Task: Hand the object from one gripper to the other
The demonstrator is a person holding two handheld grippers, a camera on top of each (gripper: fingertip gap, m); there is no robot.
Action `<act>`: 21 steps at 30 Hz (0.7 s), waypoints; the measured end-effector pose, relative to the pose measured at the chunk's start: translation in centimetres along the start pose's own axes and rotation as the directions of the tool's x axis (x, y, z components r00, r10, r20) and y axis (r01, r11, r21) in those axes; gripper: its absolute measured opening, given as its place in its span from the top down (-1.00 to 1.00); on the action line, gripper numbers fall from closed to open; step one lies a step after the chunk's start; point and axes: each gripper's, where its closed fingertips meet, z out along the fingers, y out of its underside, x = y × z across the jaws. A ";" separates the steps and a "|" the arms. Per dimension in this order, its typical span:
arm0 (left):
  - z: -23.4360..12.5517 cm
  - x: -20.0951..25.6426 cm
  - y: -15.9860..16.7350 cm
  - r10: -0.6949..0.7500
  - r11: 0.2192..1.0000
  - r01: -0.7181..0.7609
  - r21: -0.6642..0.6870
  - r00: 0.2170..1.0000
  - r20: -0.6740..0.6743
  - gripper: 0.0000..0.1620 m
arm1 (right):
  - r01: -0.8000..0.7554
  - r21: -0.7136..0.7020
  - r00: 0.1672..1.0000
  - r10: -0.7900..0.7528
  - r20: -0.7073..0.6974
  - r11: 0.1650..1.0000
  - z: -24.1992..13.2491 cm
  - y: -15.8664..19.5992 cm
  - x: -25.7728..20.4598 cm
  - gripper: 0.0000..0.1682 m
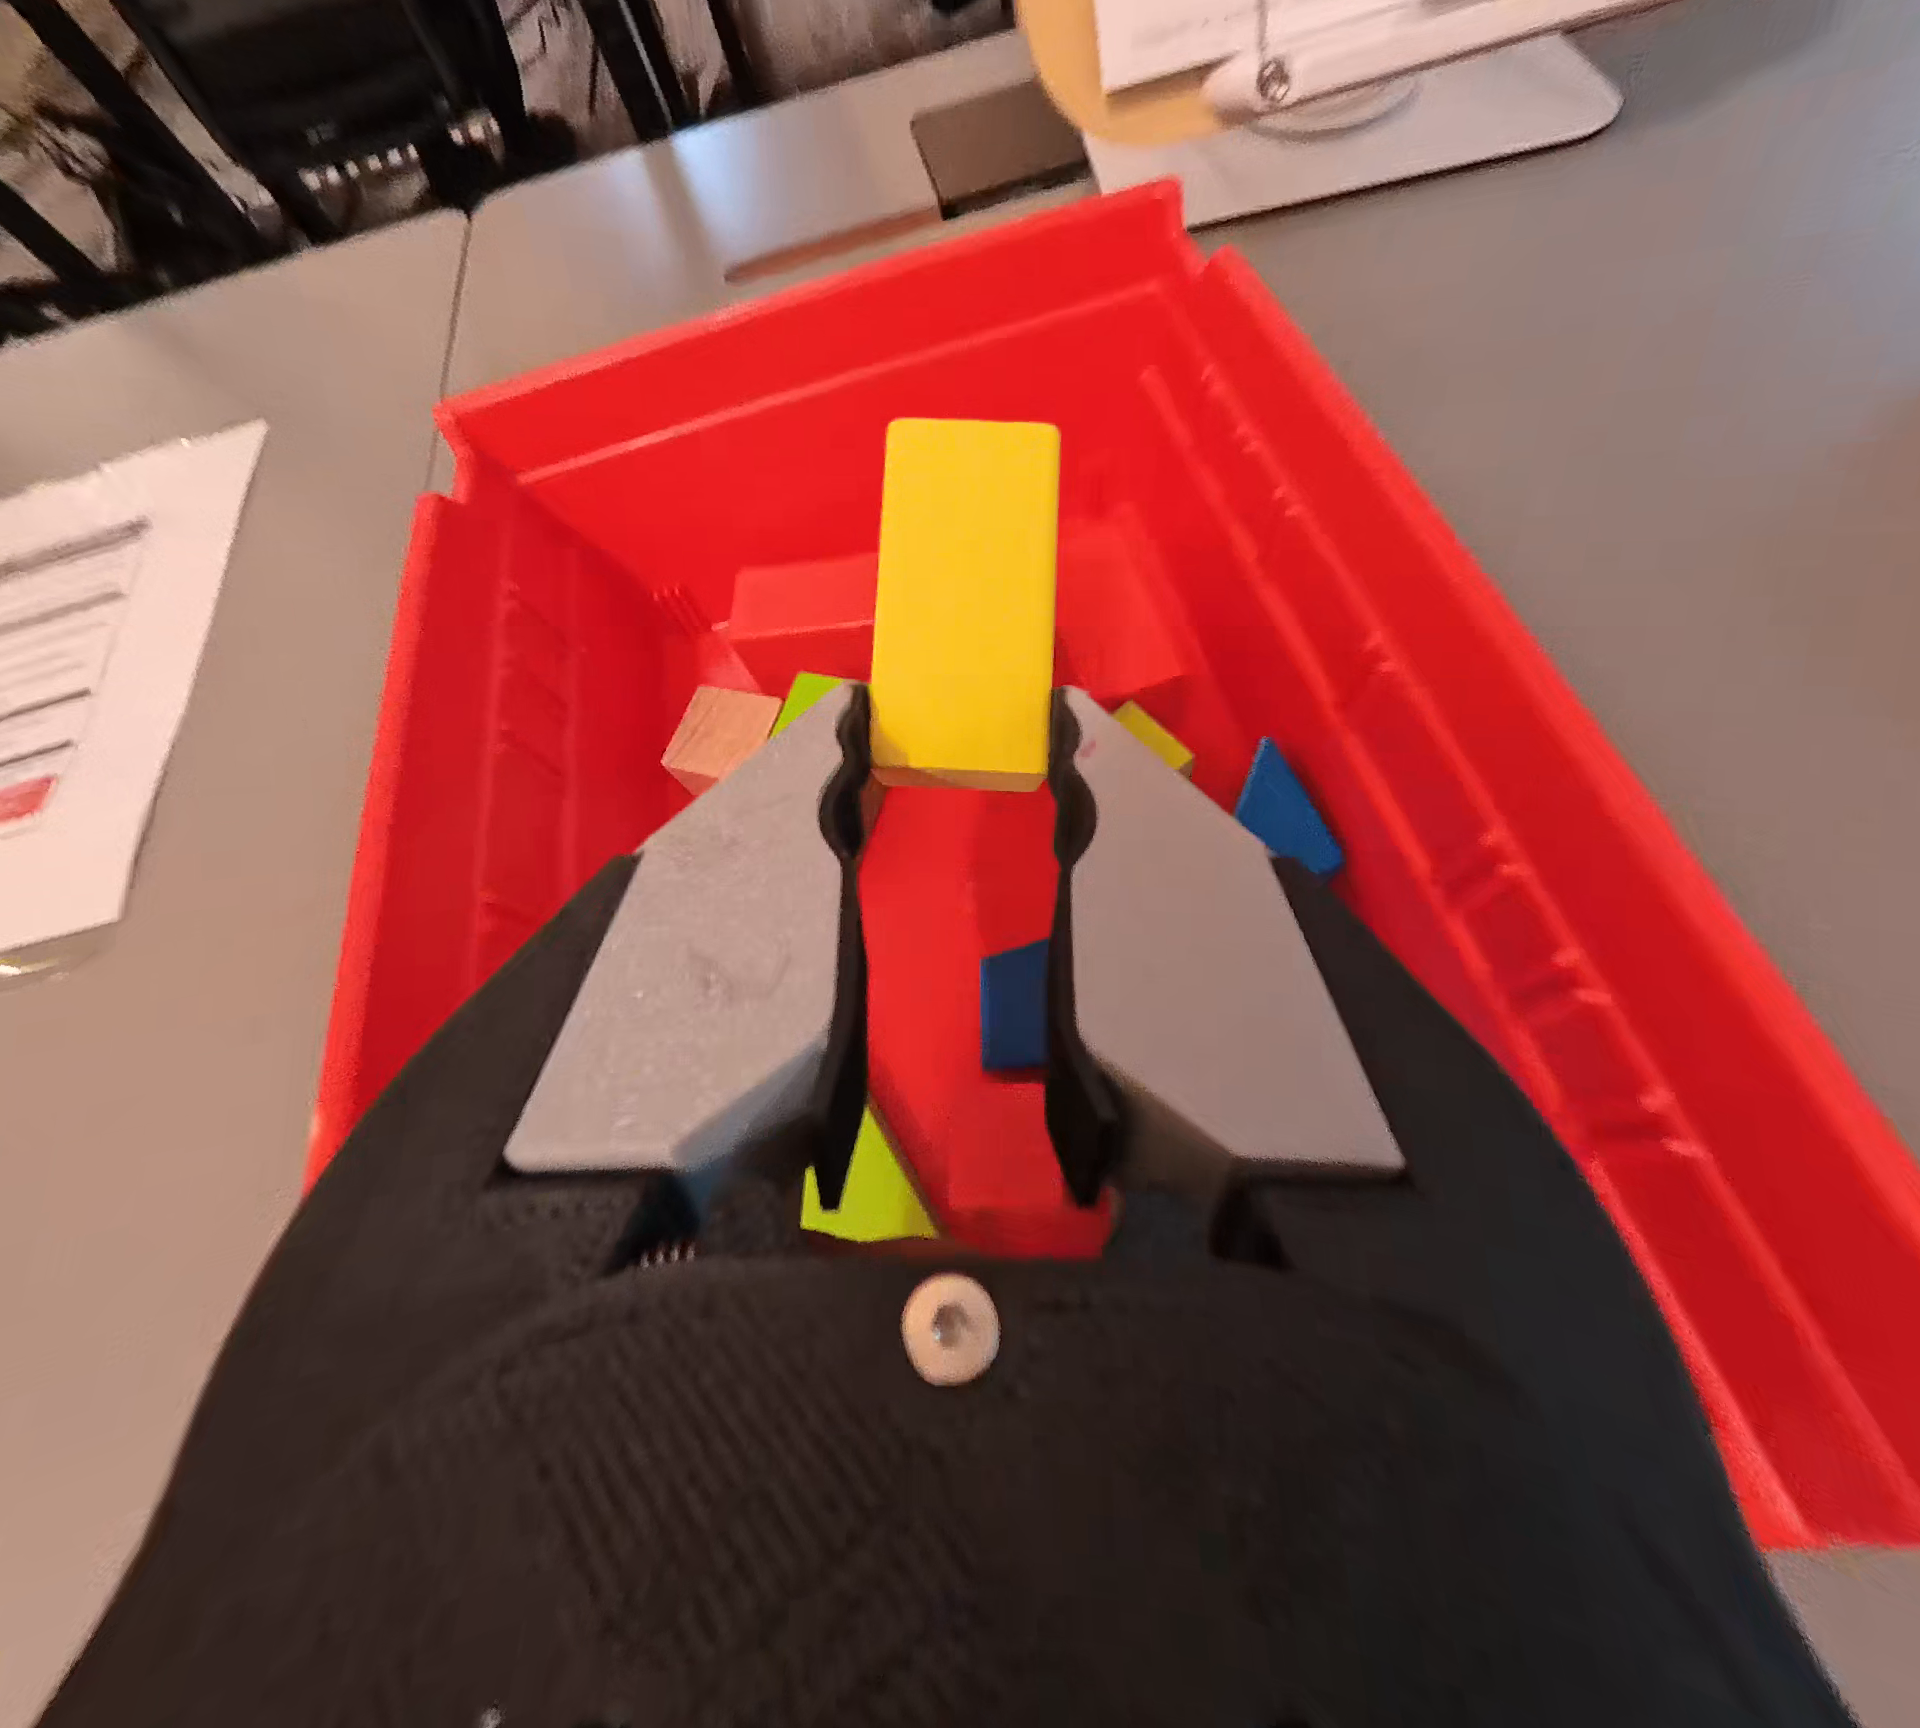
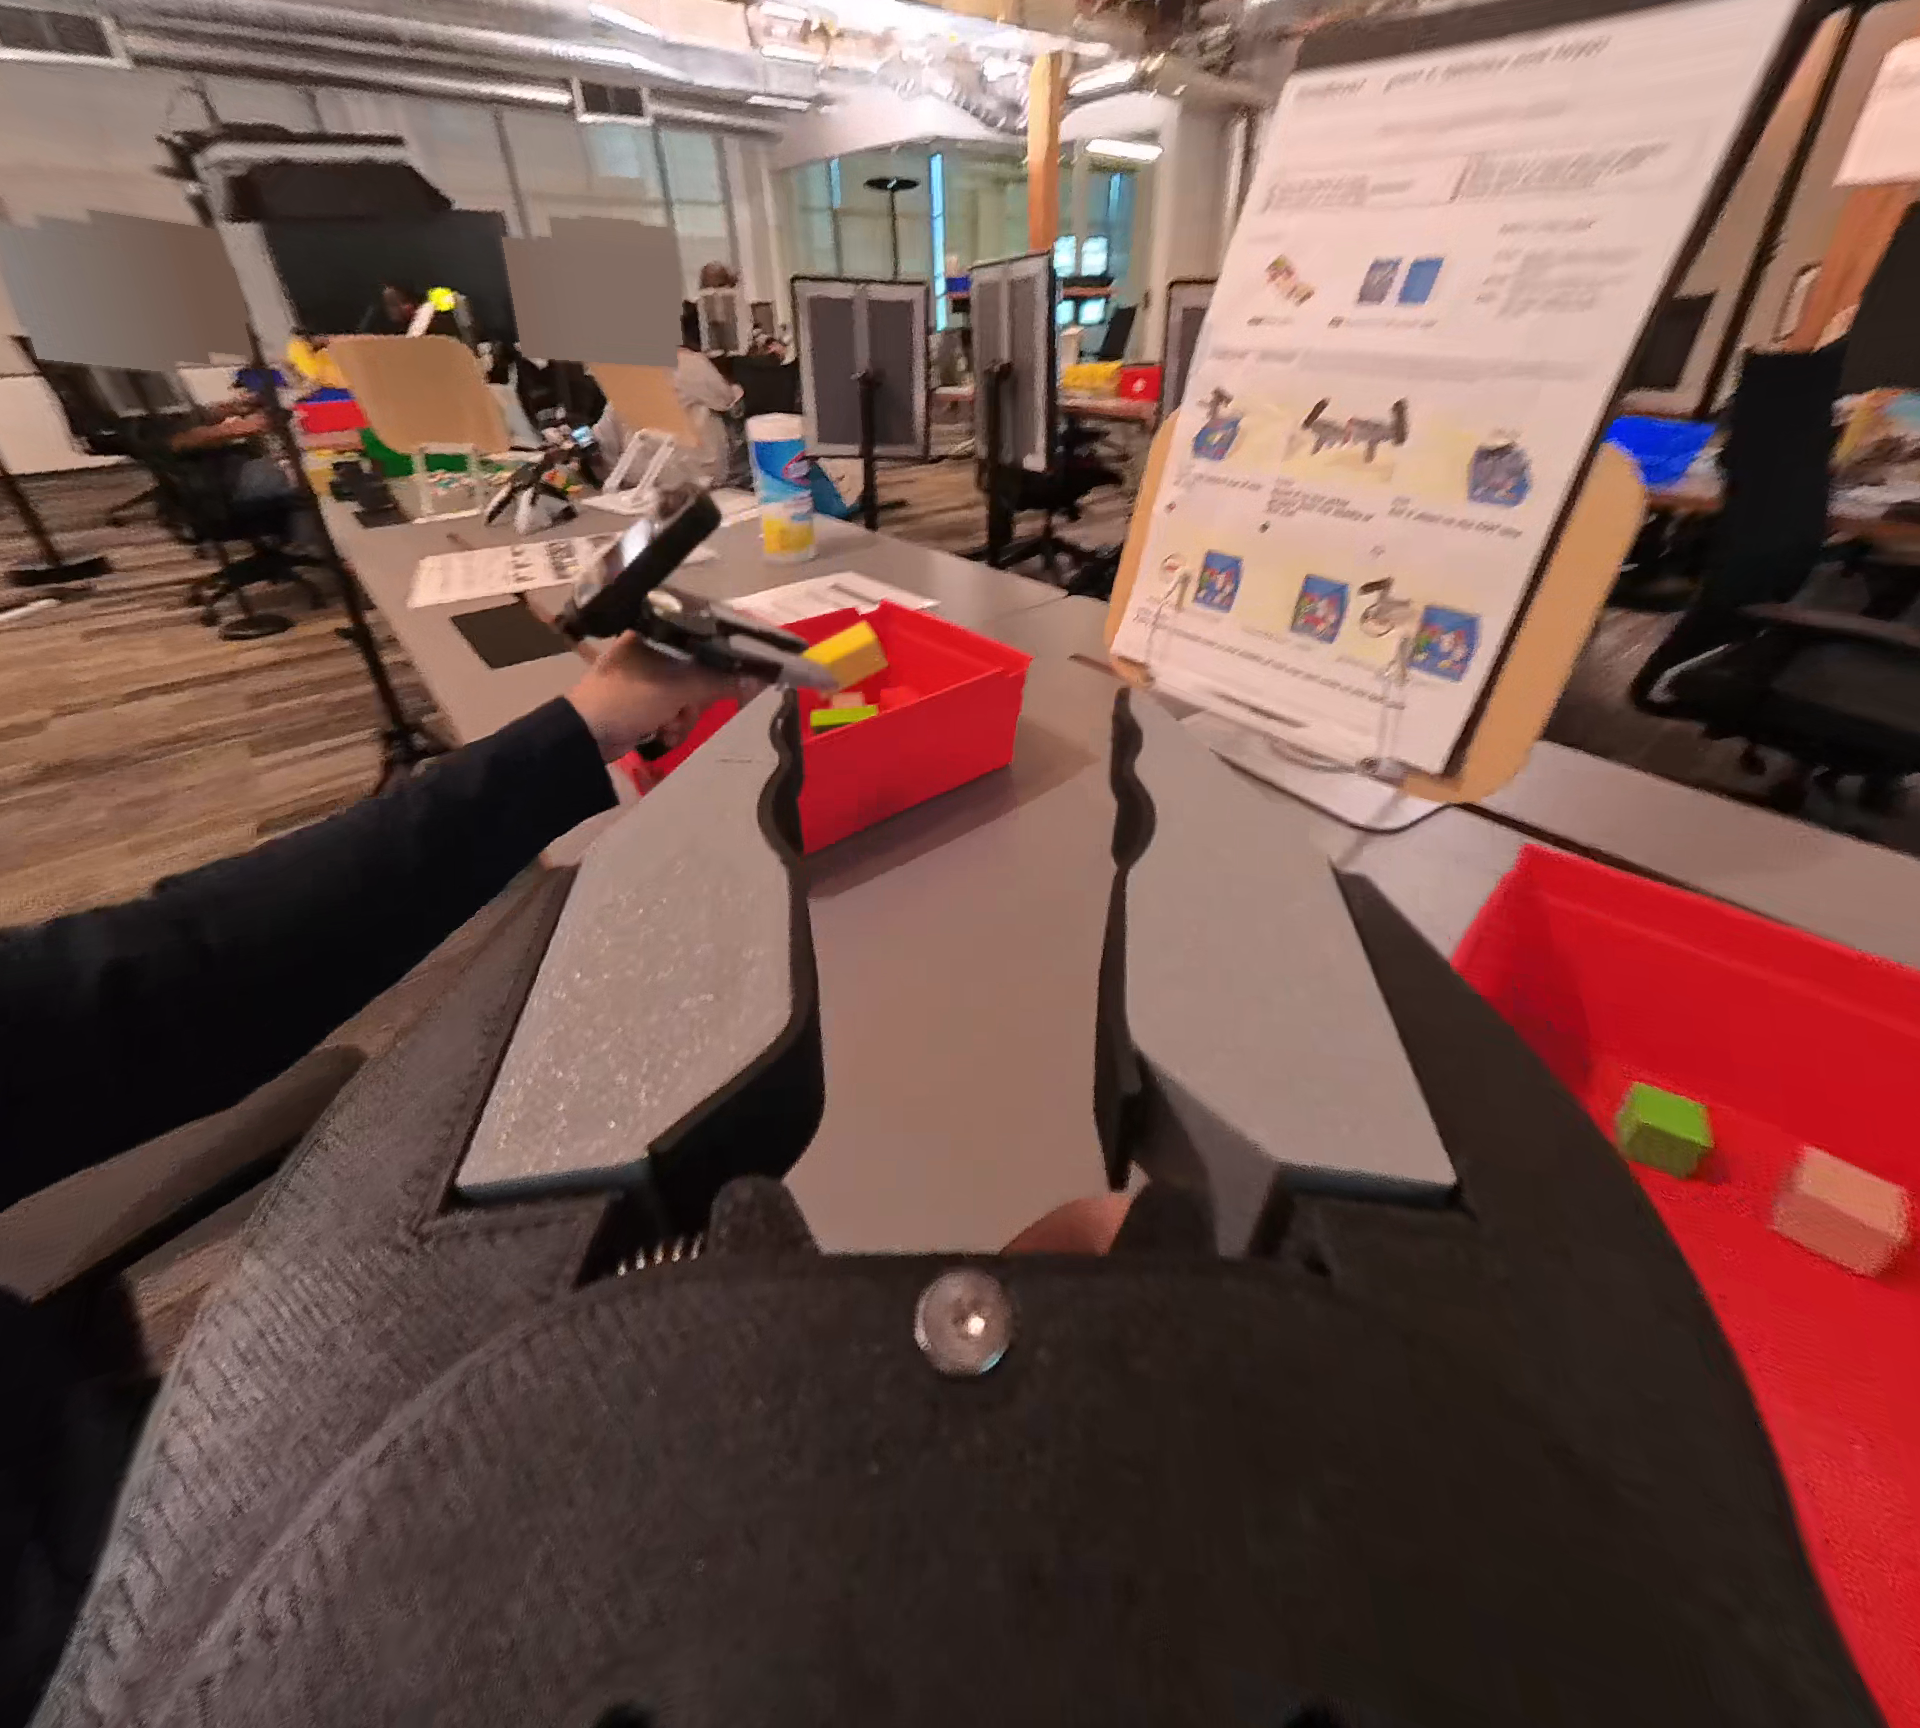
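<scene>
My left gripper [image 1: 956, 722] is shut on the near end of a long yellow block [image 1: 964, 587], held above a red bin [image 1: 1351, 535] full of coloured blocks. In the right wrist view the left gripper [image 2: 821, 665] shows farther off, in a hand with a dark sleeve, holding the yellow block [image 2: 852, 652] over that red bin [image 2: 935, 722]. My right gripper [image 2: 951, 722] is open and empty, above the grey table, to the right of the left one and well apart from it.
A second red bin [image 2: 1558, 951] at the lower right holds a green cube [image 2: 1662, 1130] and a wooden block [image 2: 1841, 1211]. An instruction sheet on a stand [image 2: 1403, 431] is behind the bins. A paper sheet [image 1: 83, 660] lies left on the table. The left gripper's tips are roughly 50 cm from the right gripper's.
</scene>
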 end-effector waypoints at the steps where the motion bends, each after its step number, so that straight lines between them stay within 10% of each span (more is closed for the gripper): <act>1: -0.6 0.2 -0.6 0.020 1.000 -0.020 0.022 1.000 0.004 0.60 | -0.009 -0.017 1.000 0.009 0.022 1.000 0.6 0.4 0.0 0.31; 12: -3.6 3.6 -9.8 0.274 0.899 -0.284 0.334 0.959 0.077 0.60 | -0.222 -0.085 0.954 0.234 0.185 0.971 6.4 2.8 4.8 0.27; 21: -9.5 15.7 -15.6 0.312 0.785 -0.211 0.582 0.947 -0.078 0.60 | -0.152 -0.121 0.937 0.182 0.297 0.981 16.2 3.9 0.2 0.20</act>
